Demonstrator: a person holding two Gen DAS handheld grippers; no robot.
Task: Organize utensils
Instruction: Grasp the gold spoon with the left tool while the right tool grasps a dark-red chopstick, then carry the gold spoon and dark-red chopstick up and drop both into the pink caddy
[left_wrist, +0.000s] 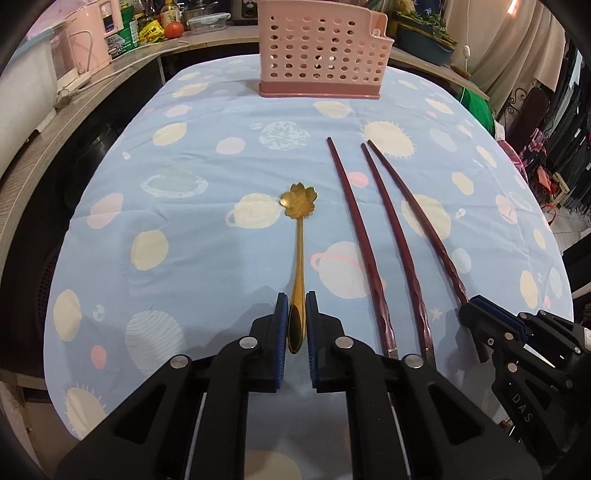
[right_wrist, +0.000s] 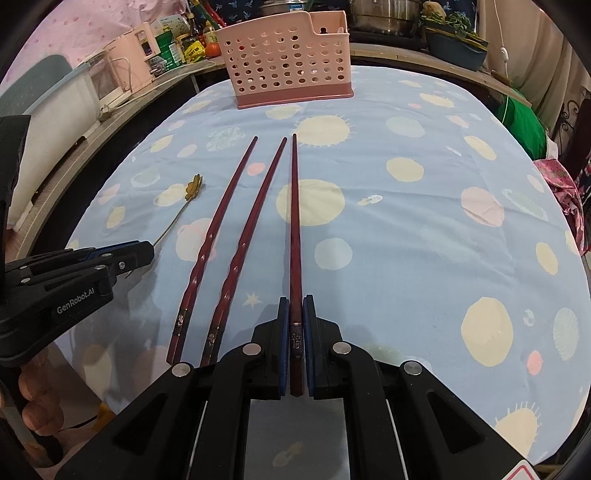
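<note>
Four utensils lying on the cloth (left_wrist: 192, 258), none visibly in the rack (left_wrist: 321, 55) at top centre — left gripper (left_wrist: 295, 325) pinching the spoon (left_wrist: 297, 236) at lower centre, right gripper (right_wrist: 295, 325) clamped on one chopstick (right_wrist: 294, 221), two chopsticks (right_wrist: 236, 236) untouched — everything left to do.

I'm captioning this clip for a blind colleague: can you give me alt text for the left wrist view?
The left gripper is closed on the handle of a gold flower-shaped spoon lying on a planet-print tablecloth. To its right lie three dark red chopsticks, the farthest held by the right gripper. A pink perforated utensil holder stands at the far edge.
</note>
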